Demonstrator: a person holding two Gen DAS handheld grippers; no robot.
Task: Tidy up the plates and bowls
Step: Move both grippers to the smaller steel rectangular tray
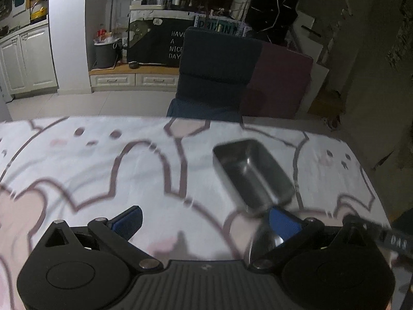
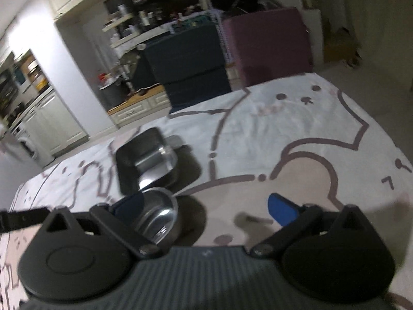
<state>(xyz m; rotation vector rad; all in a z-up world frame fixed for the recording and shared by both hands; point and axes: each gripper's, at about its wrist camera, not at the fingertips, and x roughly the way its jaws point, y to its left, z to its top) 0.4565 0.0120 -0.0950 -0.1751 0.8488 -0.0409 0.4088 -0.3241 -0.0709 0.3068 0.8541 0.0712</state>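
Both my grippers hang spread wide, holding nothing. The left gripper (image 1: pixel 206 222) has the rectangular steel tray (image 1: pixel 253 174) ahead, beyond its right finger on the tablecloth (image 1: pixel 103 170). The right gripper (image 2: pixel 206 209) has the round steel bowl (image 2: pixel 160 217) just beside its left finger, the tray farther out.

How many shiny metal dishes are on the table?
2. A rectangular metal tray sits farther out on the patterned tablecloth. A round metal bowl sits closer, right beside the right gripper's left finger. More could be hiding behind the grippers.
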